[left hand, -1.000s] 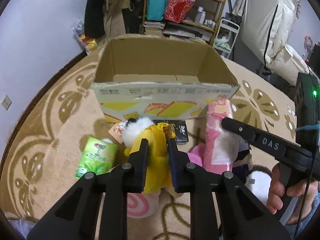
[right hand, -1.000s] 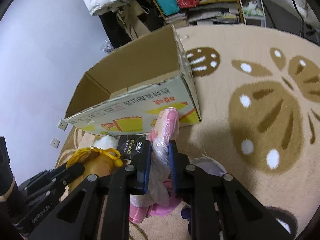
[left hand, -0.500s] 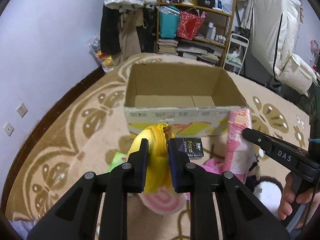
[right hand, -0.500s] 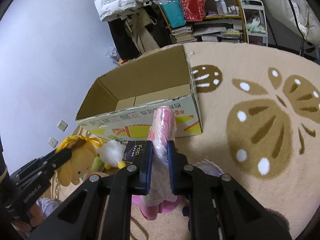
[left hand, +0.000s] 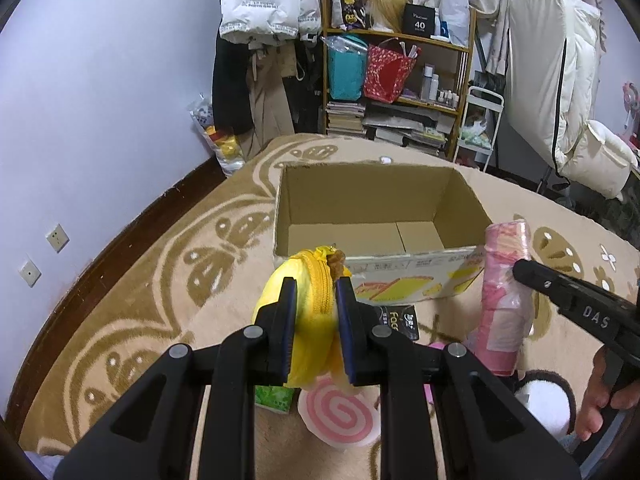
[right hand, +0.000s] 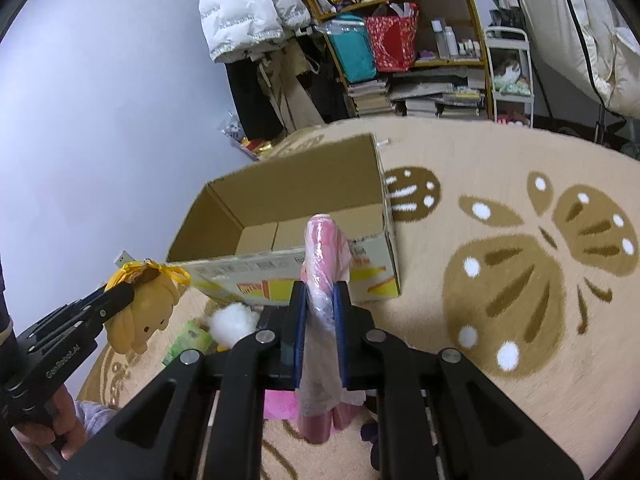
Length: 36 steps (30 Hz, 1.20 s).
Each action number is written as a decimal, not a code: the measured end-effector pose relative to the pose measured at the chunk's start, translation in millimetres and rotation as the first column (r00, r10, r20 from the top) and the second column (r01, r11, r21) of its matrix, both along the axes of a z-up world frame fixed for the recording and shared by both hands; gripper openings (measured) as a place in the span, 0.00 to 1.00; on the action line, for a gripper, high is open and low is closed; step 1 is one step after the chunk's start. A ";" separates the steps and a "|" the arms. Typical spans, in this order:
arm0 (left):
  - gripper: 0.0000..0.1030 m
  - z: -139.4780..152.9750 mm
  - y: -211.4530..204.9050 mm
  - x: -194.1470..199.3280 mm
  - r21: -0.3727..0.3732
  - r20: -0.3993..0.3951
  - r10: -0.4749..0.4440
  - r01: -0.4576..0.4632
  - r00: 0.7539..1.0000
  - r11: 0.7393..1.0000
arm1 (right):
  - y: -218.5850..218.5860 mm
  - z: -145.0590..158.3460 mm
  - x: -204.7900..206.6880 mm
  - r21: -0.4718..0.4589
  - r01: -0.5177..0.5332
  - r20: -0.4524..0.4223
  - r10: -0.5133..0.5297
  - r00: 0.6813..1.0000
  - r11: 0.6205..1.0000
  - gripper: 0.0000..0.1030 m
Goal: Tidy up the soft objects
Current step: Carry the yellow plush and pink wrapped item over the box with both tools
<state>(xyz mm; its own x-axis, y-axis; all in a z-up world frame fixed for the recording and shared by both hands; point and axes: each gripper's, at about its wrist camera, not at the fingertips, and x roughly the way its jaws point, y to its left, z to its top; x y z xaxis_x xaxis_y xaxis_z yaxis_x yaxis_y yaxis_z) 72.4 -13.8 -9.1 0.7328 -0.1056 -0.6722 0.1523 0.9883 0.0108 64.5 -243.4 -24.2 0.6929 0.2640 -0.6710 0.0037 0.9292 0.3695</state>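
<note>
An open, empty cardboard box (left hand: 376, 258) (right hand: 280, 200) stands on the rug. My left gripper (left hand: 316, 292) is shut on a yellow plush toy (left hand: 312, 304), held in the air in front of the box; the toy also shows in the right wrist view (right hand: 144, 312). My right gripper (right hand: 320, 296) is shut on a pink plastic-wrapped soft roll (right hand: 326, 256), held upright near the box's front right corner; the roll also shows in the left wrist view (left hand: 506, 292).
On the rug below lie a pink-and-white swirl cushion (left hand: 340, 416), a green tissue pack (left hand: 274, 398), a black packet (left hand: 398, 320), a white fluffy toy (right hand: 234, 322) and pink fabric (right hand: 282, 404). A cluttered shelf (left hand: 400, 80) and hanging coats (left hand: 264, 60) stand behind the box.
Both grippers have lifted their loads off the rug. The yellow plush and the pink roll now hang higher, and the box's inside shows more from above.
</note>
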 end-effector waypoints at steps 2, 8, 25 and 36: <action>0.18 3.8 0.8 0.5 0.006 0.012 0.003 -0.003 1.000 1.000 | -0.8 7.4 -1.1 -0.007 0.001 0.018 -0.001 1.000 1.000 0.13; 0.18 19.3 2.4 13.1 0.024 0.049 0.008 -0.009 0.999 1.000 | -6.5 29.1 1.3 -0.019 0.007 0.070 -0.006 0.998 1.000 0.13; 0.18 49.3 -9.5 85.5 0.071 0.095 -0.015 0.008 0.995 0.997 | -20.2 70.7 60.5 -0.145 0.022 0.147 -0.001 0.989 0.989 0.13; 0.21 12.6 -16.6 113.4 0.003 -0.031 -0.039 0.039 0.999 0.999 | -8.8 54.9 110.6 -0.186 -0.070 0.000 0.072 0.997 0.980 0.14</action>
<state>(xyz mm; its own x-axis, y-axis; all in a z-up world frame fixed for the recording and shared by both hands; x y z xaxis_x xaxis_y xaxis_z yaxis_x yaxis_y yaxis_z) 185.8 -30.4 3.5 0.7071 -0.1312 -0.6949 0.1908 0.9816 0.0089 175.1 -252.2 30.6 0.6816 0.1841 -0.7082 -0.0667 0.9795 0.1903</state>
